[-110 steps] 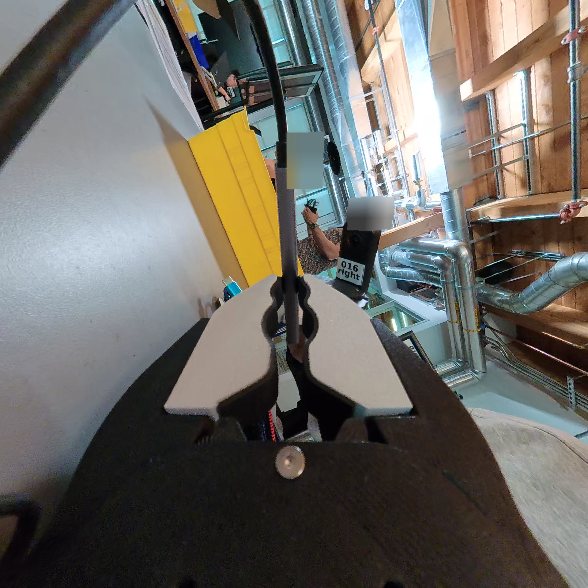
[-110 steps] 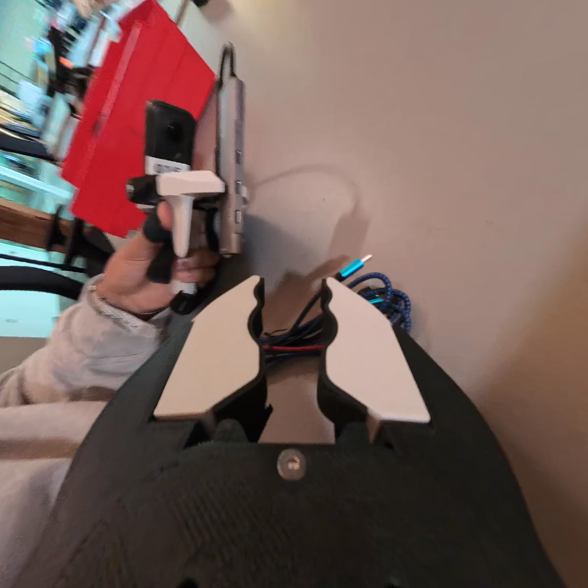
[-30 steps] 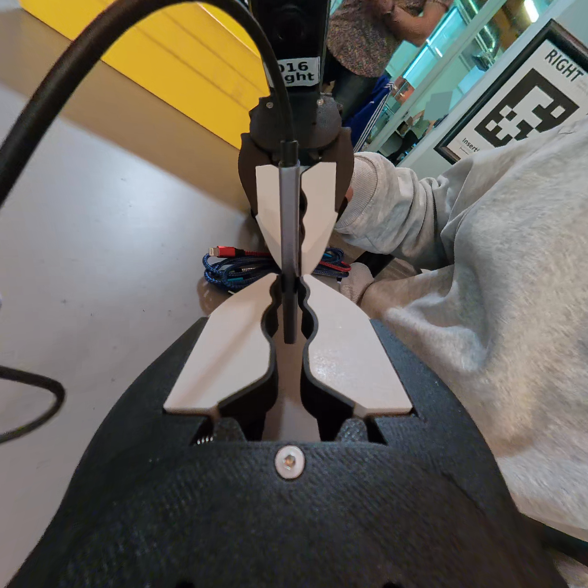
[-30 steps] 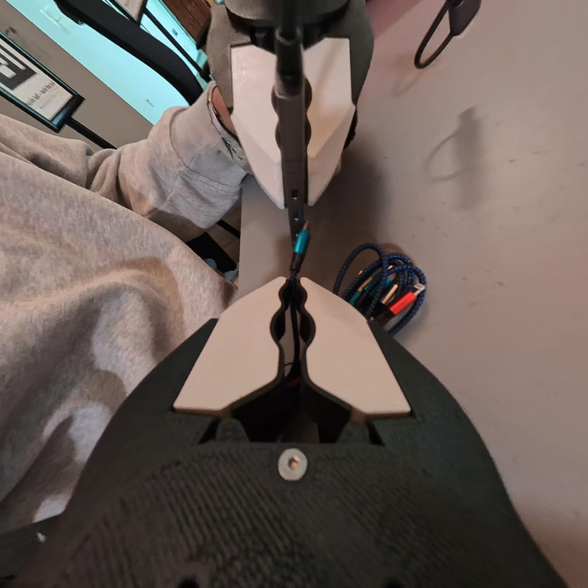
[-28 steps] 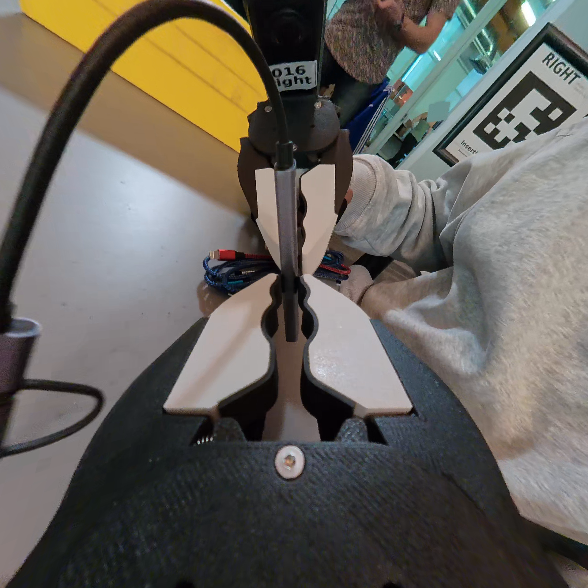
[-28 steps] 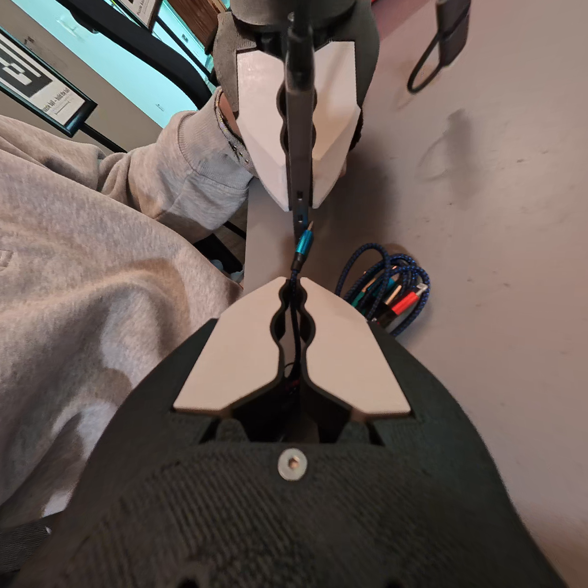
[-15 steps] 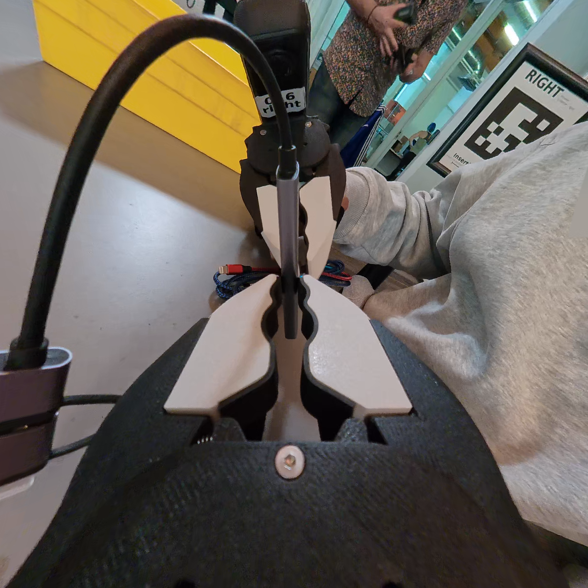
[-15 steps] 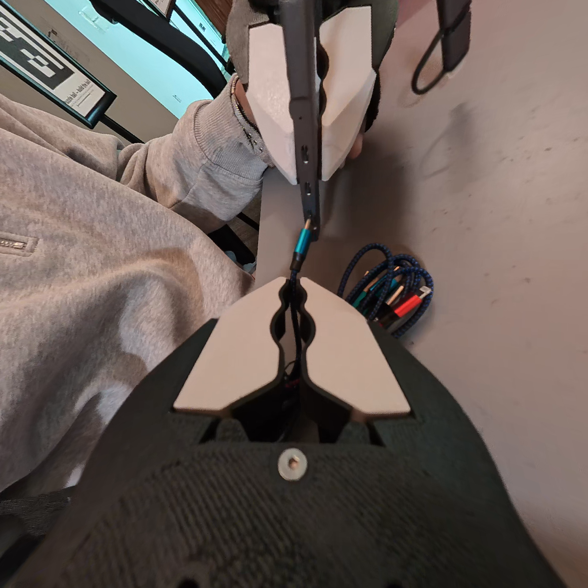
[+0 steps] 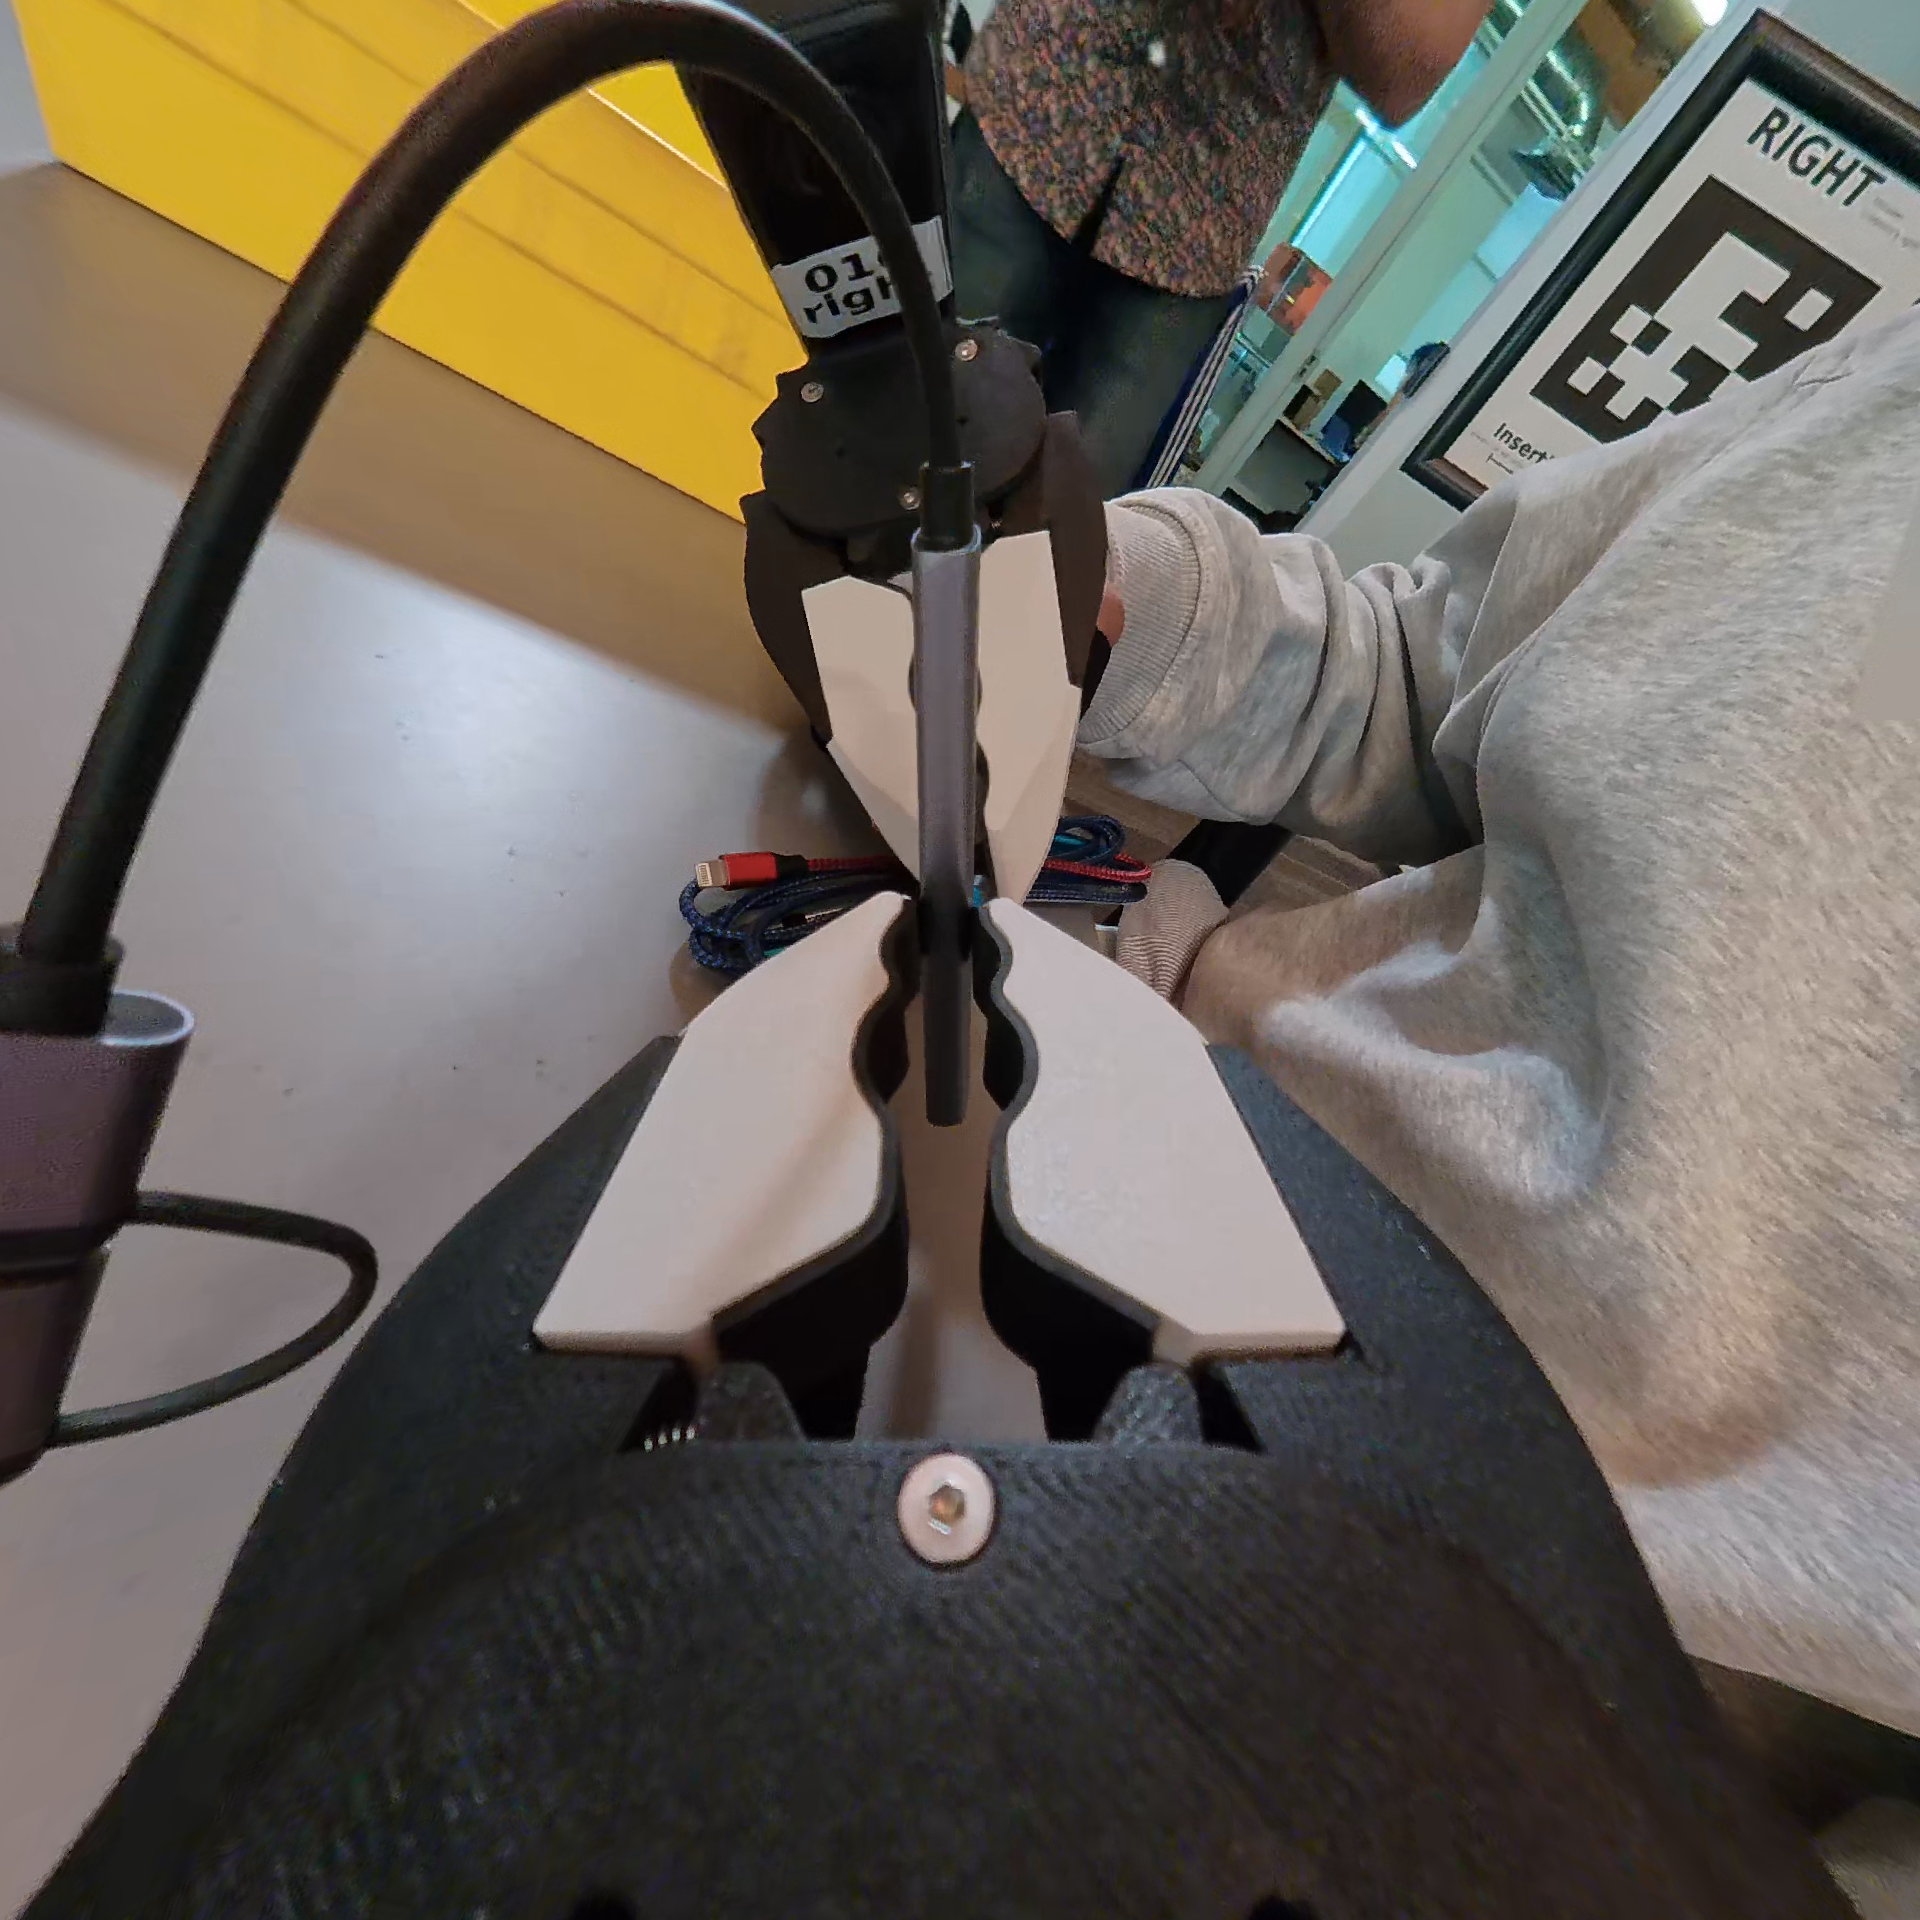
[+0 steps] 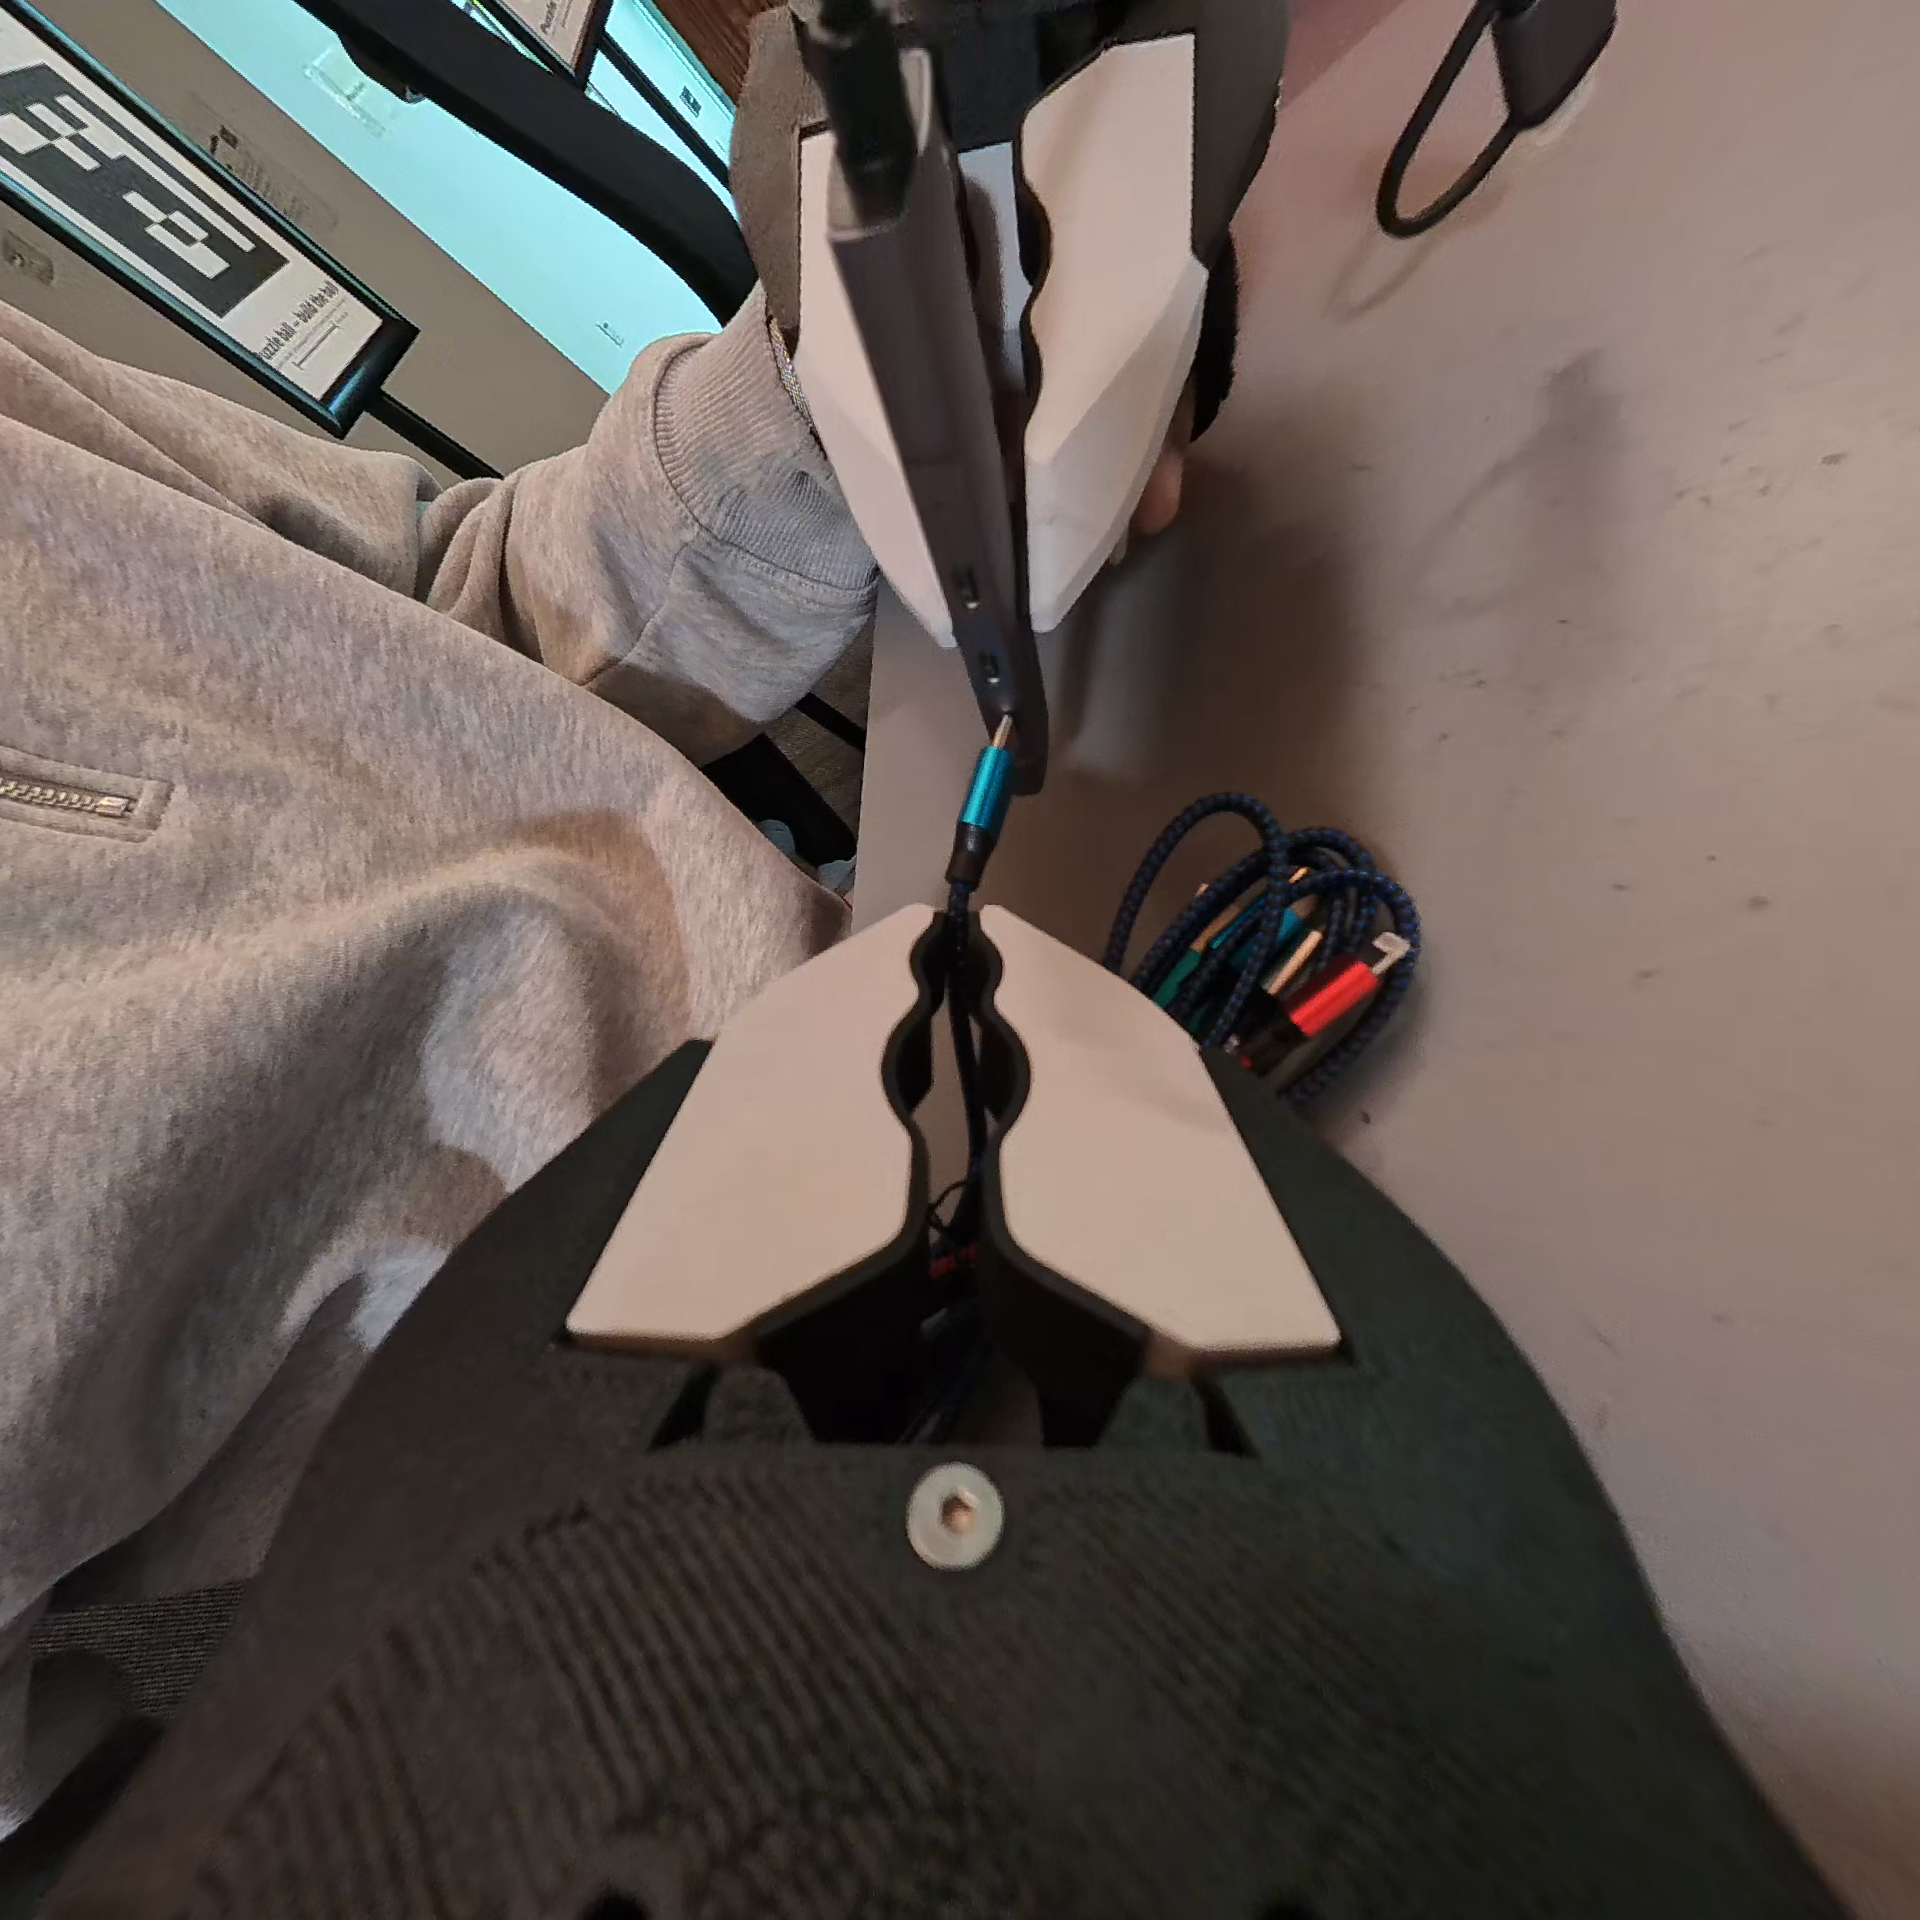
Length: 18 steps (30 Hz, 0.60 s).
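Observation:
My left gripper (image 9: 943, 909) is shut on a slim grey USB hub (image 9: 943, 727), held edge-on above the table (image 9: 416, 831). The hub's black cable (image 9: 312, 312) arcs left to its grey plug end (image 9: 62, 1143). My right gripper (image 10: 964, 914) is shut on a blue braided cable with a cyan plug (image 10: 985, 790). The plug's metal tip touches a port at the end of the hub (image 10: 935, 416). How far in it sits is hidden. The two grippers face each other, tips close: the right gripper (image 9: 940, 873) shows in the left wrist view, the left gripper (image 10: 997, 623) in the right wrist view.
A coiled bundle of blue braided cables with red and cyan plugs (image 10: 1278, 956) lies on the table (image 10: 1558, 727) beside the grippers. A yellow board (image 9: 468, 208), a standing person (image 9: 1143, 156) and a framed black-and-white sign (image 9: 1714, 260) are behind. A grey sleeve (image 9: 1558, 831) fills the right. My right fingertips sit around 5 cm from my left ones.
The right gripper, open over the bundle 3.7 s ago, has shut on the cable. In the last second the cyan plug closed on the hub; its tip now meets the end port.

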Motion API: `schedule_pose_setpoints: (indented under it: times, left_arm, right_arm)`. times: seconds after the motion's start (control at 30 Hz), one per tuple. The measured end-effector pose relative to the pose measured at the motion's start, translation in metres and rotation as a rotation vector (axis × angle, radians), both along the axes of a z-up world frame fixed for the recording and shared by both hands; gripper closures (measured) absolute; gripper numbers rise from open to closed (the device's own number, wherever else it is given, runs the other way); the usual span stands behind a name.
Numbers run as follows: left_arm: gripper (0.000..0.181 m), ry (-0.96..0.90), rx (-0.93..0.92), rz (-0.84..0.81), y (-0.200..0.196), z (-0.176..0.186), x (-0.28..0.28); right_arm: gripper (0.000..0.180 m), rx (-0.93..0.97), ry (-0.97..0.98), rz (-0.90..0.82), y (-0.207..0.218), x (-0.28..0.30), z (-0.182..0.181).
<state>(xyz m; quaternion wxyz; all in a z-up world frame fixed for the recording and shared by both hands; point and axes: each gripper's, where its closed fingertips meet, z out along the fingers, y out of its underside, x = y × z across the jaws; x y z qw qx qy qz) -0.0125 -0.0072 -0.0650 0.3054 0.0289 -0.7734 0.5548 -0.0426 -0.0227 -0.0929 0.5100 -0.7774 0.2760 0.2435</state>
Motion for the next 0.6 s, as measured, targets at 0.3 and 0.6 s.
schedule_pose_setpoints:
  times: [0.3, 0.6]
  left_arm:
    - [0.171, 0.012, -0.004, 0.003, -0.001, 0.001, 0.000]
    - [0.171, 0.052, -0.017, 0.071, -0.002, 0.002, 0.013]
  right_arm:
    - [0.177, 0.006, 0.005, -0.014, 0.000, 0.002, 0.001]
    - [0.177, -0.014, -0.024, -0.044, -0.004, 0.008, 0.000]
